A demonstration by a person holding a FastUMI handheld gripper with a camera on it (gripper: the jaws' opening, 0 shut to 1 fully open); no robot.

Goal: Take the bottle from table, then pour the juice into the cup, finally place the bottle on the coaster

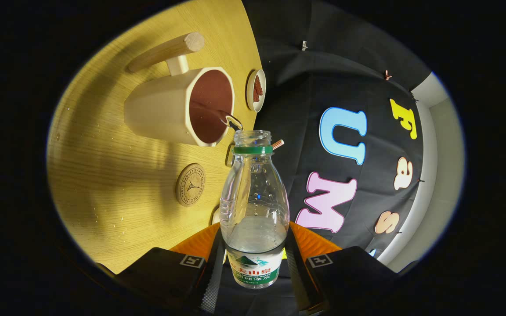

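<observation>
My gripper (pixel 254 259) is shut on a clear plastic bottle (pixel 254 206) with a green neck ring and no cap, both fingers pressing its labelled lower part. The whole view is rolled, so the bottle is tipped sideways. A thin clear stream runs from its mouth into the cream cup (pixel 178 107), which has a brown inside and a wooden handle and stands on the wooden table (pixel 103 184) just beyond the bottle's mouth. Some liquid remains inside the bottle. A round cork coaster (pixel 190 184) lies on the table beside the bottle, between the cup and my fingers.
A small round dish (pixel 256 90) holding something reddish brown sits near the table's edge past the cup. A small striped object (pixel 278 144) shows beside the bottle's neck. The black booth wall hangs behind the table.
</observation>
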